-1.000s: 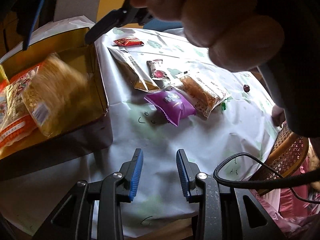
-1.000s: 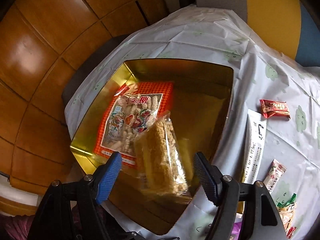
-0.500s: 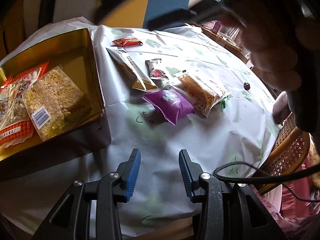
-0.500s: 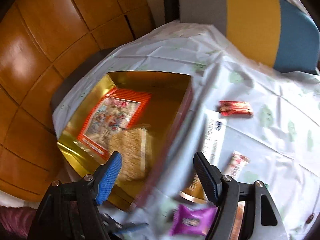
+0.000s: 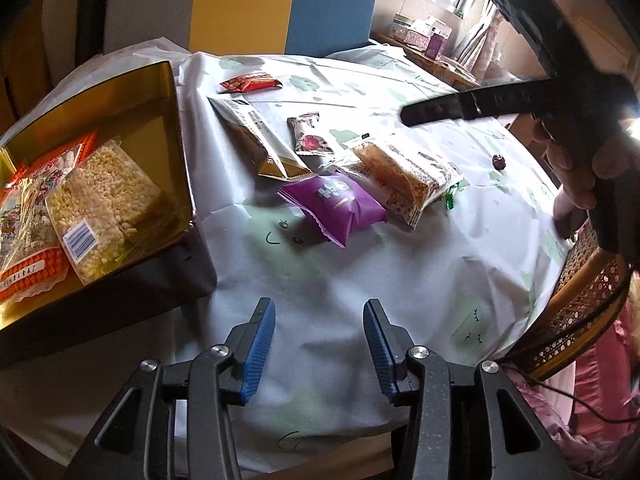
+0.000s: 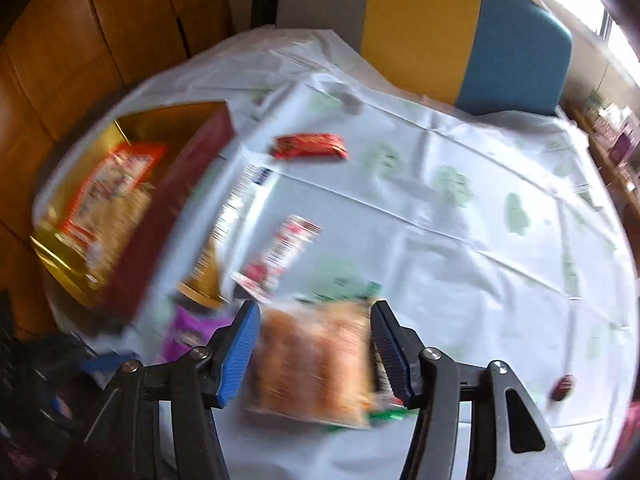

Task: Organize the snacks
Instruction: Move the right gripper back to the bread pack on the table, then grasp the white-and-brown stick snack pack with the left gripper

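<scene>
A gold tin (image 5: 176, 128) at the left holds a pale rice-cracker bag (image 5: 100, 204) and an orange-red pack (image 5: 28, 216). Loose snacks lie on the white cloth: a purple pack (image 5: 336, 204), an orange cake pack (image 5: 408, 172), a small pink-white pack (image 5: 310, 136), a long gold-white pack (image 5: 256, 140) and a red bar (image 5: 250, 81). My left gripper (image 5: 319, 308) hovers over bare cloth near the front edge, its jaws opening and empty. My right gripper (image 6: 314, 308) hangs above the orange cake pack (image 6: 316, 360), its jaws closing. The pack shows between them, untouched, in a blurred view.
A small dark red candy (image 5: 499, 161) lies at the right of the cloth. A grey, yellow and blue chair back (image 5: 280, 4) stands behind the table. A wicker chair (image 5: 580, 308) is at the right edge, and a hand (image 5: 580, 168) holds the right gripper above it.
The rice-cracker bag dropped from the right gripper into the tin. That gripper then swung right, over the loose snacks, and its jaws narrowed. The left jaws widened slightly.
</scene>
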{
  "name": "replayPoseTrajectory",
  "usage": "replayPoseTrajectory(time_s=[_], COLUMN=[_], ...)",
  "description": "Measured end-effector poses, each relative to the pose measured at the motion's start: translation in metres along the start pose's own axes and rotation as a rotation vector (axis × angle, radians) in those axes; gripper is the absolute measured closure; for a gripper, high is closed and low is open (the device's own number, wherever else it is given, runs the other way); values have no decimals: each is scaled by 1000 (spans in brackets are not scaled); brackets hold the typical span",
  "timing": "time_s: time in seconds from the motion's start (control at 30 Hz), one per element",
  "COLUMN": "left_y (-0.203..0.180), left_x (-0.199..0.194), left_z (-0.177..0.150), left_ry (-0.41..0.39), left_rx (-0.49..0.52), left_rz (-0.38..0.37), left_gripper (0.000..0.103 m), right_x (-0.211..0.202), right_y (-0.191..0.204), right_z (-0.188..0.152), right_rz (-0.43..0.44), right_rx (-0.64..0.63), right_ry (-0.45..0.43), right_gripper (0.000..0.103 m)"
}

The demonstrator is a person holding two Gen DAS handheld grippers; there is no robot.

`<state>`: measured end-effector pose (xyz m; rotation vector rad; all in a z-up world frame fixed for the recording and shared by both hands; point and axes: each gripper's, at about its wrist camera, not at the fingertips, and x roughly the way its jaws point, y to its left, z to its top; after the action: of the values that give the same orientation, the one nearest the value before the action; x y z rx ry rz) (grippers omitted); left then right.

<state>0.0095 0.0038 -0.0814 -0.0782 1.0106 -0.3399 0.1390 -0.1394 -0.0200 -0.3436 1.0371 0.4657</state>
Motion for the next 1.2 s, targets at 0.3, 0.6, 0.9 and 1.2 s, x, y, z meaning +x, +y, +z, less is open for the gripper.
replayPoseTrajectory(time_s=[0.3, 0.6, 0.9, 1.2], left_y=[-5, -6, 4, 29], left_x=[0, -18, -12, 35], left_z=[7, 42, 112, 170], left_ry=[18, -21, -27, 111], left_rx=[5, -60, -157, -277], left_rz=[27, -10, 46, 219], left_gripper=[54, 55, 70, 72], right_x=[14, 14, 3, -3], right_y=[-43, -58, -56, -57], right_z=[-22, -20, -17, -15], right_rz=[-104, -101, -87, -84], right_rx=[30, 95, 88, 87], right_ry=[24, -3, -50, -75], right_gripper=[63, 63, 63, 63])
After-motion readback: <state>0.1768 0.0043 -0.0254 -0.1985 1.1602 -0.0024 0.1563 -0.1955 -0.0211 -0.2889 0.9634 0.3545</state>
